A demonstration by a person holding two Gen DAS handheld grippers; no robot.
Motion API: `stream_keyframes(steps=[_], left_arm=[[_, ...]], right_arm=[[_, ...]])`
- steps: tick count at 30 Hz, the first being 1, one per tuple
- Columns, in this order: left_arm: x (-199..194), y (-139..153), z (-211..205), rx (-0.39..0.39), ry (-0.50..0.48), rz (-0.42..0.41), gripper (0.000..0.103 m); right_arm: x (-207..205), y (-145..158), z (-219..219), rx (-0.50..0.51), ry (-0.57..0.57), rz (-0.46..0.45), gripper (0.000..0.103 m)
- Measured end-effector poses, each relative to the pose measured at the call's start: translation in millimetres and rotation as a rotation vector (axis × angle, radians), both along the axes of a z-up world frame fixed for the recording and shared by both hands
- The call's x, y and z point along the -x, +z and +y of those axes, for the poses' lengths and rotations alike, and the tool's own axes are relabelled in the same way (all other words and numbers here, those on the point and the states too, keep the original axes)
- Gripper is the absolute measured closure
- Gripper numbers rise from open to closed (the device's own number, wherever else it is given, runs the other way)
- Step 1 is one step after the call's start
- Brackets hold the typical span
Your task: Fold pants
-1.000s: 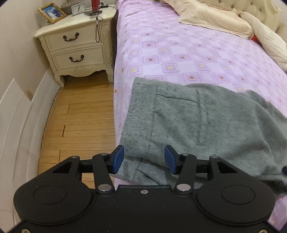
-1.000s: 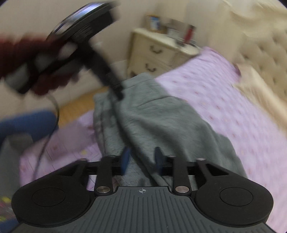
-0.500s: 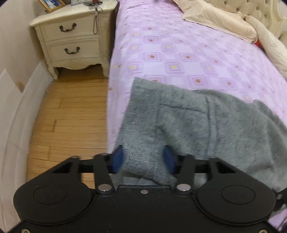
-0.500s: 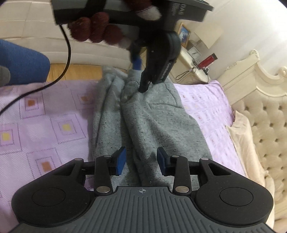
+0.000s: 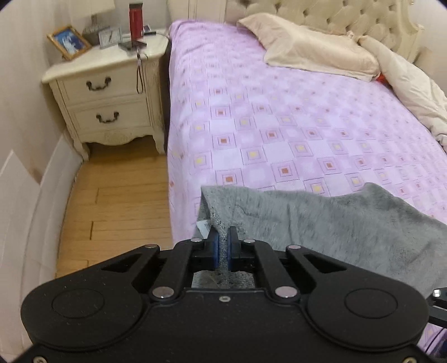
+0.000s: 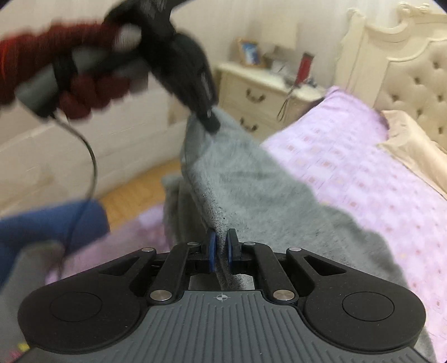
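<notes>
Grey sweatpants (image 5: pixel 335 223) lie on the purple patterned bedspread (image 5: pixel 279 117) near the bed's left edge. My left gripper (image 5: pixel 222 237) is shut on a corner of the pants, lifted clear of the bed, with a white label showing beside the pads. In the right wrist view the pants (image 6: pixel 265 195) stretch between both grippers. My right gripper (image 6: pixel 220 241) has a fabric edge between its blue pads and its jaws are closing on it. The left gripper (image 6: pixel 209 123), held by a red-gloved hand (image 6: pixel 83 92), pinches the far corner.
A cream nightstand (image 5: pixel 106 97) with a photo frame, a clock and a red bottle (image 5: pixel 135 19) stands left of the bed. Wooden floor (image 5: pixel 120 201) runs alongside. Beige pillows (image 5: pixel 315 53) and a tufted headboard sit at the far end. Something blue (image 6: pixel 47 226) lies at the left.
Both grippers closed from open onto the pants' fabric. The left gripper rose, lifting its corner off the bed, and the cloth now hangs taut between the two.
</notes>
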State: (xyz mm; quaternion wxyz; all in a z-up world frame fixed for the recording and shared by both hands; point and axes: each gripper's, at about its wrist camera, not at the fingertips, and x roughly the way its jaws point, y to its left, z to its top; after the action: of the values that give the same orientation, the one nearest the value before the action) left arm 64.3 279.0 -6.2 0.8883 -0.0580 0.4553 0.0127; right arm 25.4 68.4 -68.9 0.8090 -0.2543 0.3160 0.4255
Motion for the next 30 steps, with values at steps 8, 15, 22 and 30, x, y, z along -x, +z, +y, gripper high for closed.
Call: stream_keyframes(steps=[8, 15, 22, 30], left_arm=[[11, -52, -1, -0.116, 0.056, 0.158, 0.092], [18, -1, -46, -0.174, 0.0, -0.048, 0.089], [-3, -27, -100, -0.055, -0.158, 0.016, 0.084], [-8, -80, -109, -0.07, -0.169, 0.137, 0.08]], right_arm=[[-1, -12, -3, 0.007, 0.017, 0.112, 0.09], [-20, 23, -63, -0.06, -0.213, 0.17, 0.087], [24, 5, -73, 0.341, -0.034, -0.047, 0.087], [37, -3, -64, 0.396, 0.065, -0.051, 0.087]])
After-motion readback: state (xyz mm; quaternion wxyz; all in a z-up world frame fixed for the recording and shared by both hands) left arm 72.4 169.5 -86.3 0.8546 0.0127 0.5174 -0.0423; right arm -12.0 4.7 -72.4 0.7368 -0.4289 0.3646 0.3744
